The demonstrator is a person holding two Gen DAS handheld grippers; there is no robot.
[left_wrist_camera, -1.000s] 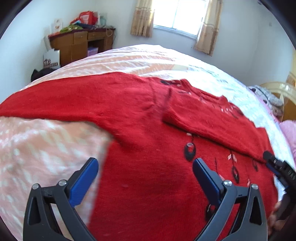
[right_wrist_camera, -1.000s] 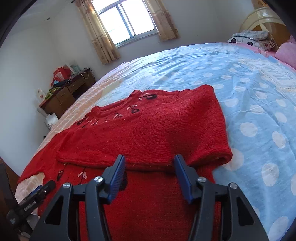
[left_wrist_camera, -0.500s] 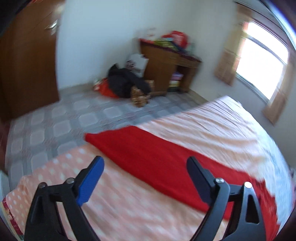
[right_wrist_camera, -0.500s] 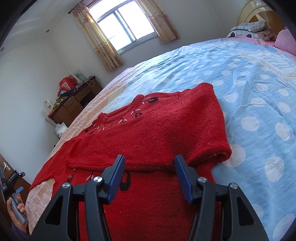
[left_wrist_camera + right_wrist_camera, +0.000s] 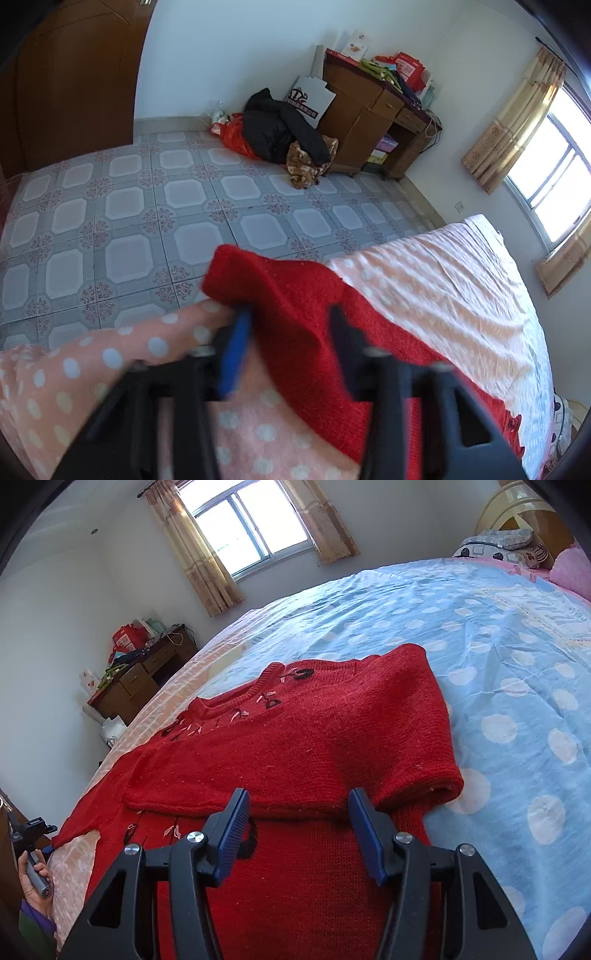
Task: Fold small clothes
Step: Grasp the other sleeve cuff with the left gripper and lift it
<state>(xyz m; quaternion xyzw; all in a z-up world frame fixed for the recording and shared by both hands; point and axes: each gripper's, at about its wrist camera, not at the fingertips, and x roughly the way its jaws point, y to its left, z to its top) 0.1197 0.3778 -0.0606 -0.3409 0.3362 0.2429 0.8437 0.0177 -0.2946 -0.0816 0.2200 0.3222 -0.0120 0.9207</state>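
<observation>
- Red sweater [image 5: 314, 746]: spread on the bed [image 5: 517, 646], right sleeve folded across the chest.
- Left hand-held gripper [image 5: 288, 332]: fingers straddle the left sleeve [image 5: 295, 291]; grip cannot be confirmed due to blur.
- Right hand-held gripper [image 5: 299, 827]: released, above the sweater body.

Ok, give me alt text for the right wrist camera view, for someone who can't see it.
A red knitted sweater lies on a blue polka-dot bedspread, one sleeve folded across its chest. The right gripper hovers open over its lower half. A curtained window and cluttered wooden desk stand behind.
</observation>
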